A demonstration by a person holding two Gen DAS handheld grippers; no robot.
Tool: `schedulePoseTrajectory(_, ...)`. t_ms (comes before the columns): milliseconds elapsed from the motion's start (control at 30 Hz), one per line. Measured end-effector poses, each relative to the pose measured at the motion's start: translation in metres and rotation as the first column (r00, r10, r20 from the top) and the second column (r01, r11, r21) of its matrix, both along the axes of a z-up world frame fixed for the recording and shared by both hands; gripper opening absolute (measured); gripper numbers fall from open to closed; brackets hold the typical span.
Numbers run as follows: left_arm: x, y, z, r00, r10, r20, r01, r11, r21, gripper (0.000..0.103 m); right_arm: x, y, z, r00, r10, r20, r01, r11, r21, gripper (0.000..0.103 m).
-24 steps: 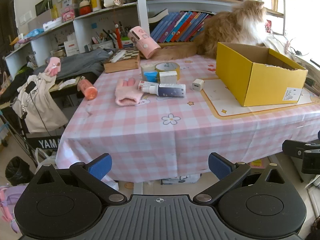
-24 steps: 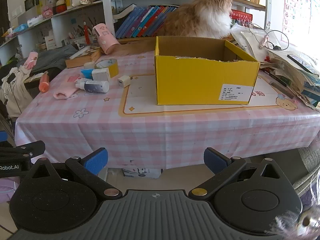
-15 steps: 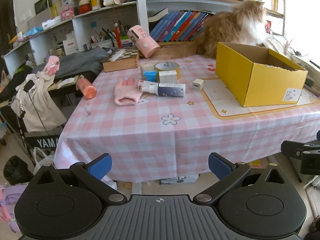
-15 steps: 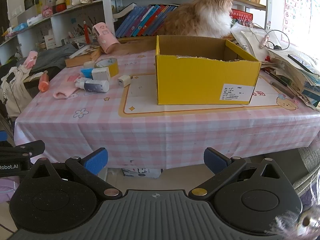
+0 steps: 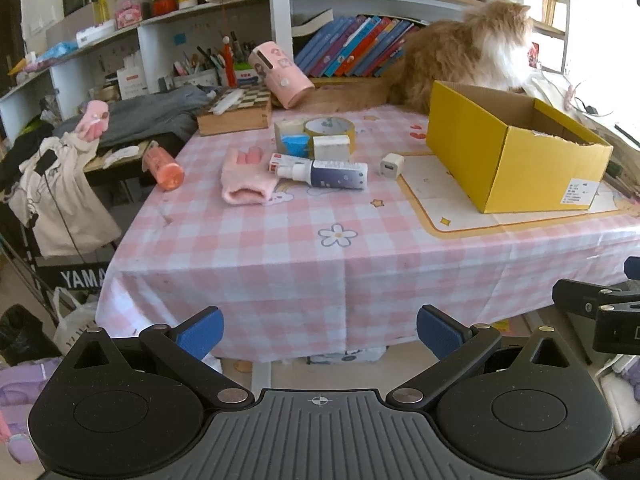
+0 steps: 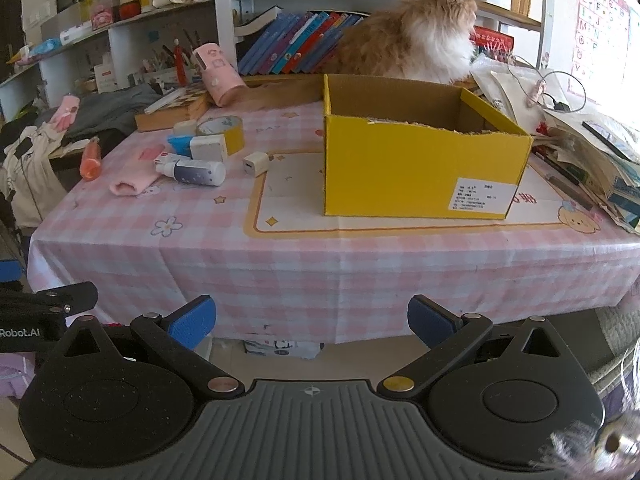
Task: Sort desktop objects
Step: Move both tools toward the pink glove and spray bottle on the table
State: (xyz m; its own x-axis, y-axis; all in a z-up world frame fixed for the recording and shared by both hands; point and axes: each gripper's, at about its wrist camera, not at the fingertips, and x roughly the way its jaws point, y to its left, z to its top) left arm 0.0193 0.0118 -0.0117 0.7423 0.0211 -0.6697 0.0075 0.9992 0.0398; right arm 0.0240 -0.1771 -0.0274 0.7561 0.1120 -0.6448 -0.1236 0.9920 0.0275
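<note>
An open yellow box [image 5: 516, 152] [image 6: 416, 160] stands on the right of the pink checked table [image 5: 320, 248] [image 6: 320, 256]. Left of it lie a white and navy bottle [image 5: 324, 172] [image 6: 192, 171], a pink glove [image 5: 244, 180] [image 6: 134, 182], a white charger cube [image 5: 391, 165] [image 6: 255, 163], a tape roll [image 5: 332, 130] [image 6: 226, 132], a white block [image 5: 331, 148] and an orange tube [image 5: 163, 166] [image 6: 90, 160]. My left gripper [image 5: 320, 330] and right gripper [image 6: 312, 320] are both open and empty, held in front of the table's near edge.
An orange cat [image 5: 464, 56] [image 6: 408, 44] sits behind the box. A wooden chess box [image 5: 234, 114] and a pink case [image 5: 280, 74] lie at the back. Papers and cables [image 6: 580, 132] pile at the right edge. Shelves with books stand behind; clothes hang at the left.
The left wrist view has shifted slightly left and closer to the table. The right view is almost the same. Nothing on the table has moved.
</note>
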Motion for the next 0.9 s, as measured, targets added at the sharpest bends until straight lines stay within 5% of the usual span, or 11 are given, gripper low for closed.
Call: schedulePoseTrajectory(900, -0.008, 0.035, 0.003, 0.999, 0.042, 0.019, -0.041, 0.999, -0.021, 0.103, 0.019, 0.048, 0.001, 0.991, 0.13, -0.009, -0.13, 0.991, -0.023, 0.103)
